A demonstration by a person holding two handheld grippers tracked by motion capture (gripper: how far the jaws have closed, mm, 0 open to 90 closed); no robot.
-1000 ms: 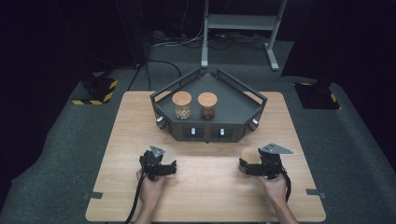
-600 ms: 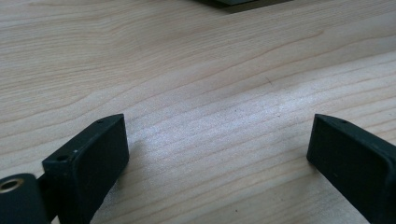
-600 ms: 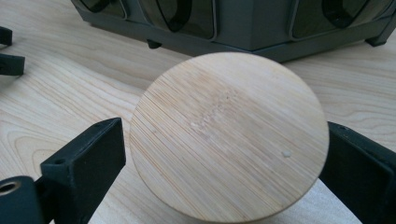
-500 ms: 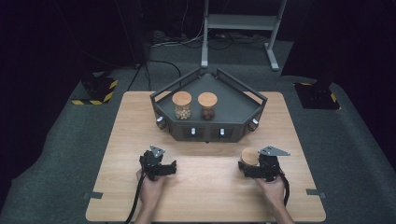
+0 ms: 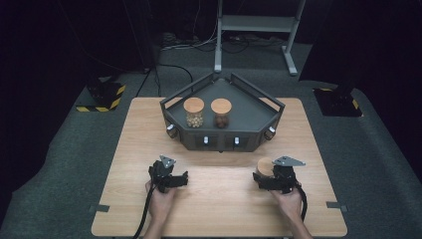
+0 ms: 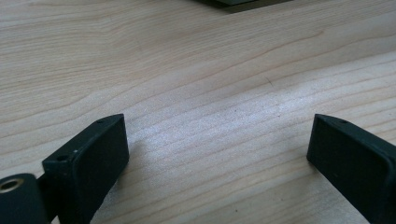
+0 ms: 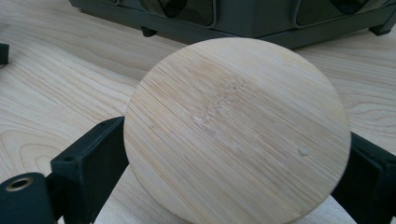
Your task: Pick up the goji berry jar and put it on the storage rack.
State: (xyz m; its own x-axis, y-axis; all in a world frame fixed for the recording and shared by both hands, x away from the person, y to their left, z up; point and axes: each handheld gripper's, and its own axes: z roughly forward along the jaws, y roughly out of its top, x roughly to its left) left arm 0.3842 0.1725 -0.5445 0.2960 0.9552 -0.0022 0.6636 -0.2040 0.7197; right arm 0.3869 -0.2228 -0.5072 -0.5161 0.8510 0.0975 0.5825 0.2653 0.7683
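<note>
Right gripper view has the two black jaws standing either side of a round bamboo lid [image 7: 236, 130], which tops a jar [image 5: 264, 169] near the desk's front right corner. The jaws have just been closing, and they now sit tight against the lid's rim on both sides; whether the pads already press on it I cannot tell. To do this grasp well, I judge the right gripper [image 5: 266, 180] should stay level and centred on the lid's widest line, so the round rim does not squirt forward as the jaws bite. Squeezing slowly would also keep the jar from tipping.

Across the desk, near its front left, the left gripper [image 6: 215, 154] rests with its jaws wide apart over bare wood, holding nothing. It could steady the jar if the lid has to turn.

Farther back, the dark tray [image 5: 249, 107] at the desk's rear middle holds two more lidded jars [image 5: 194, 112], well clear of the grasp.
</note>
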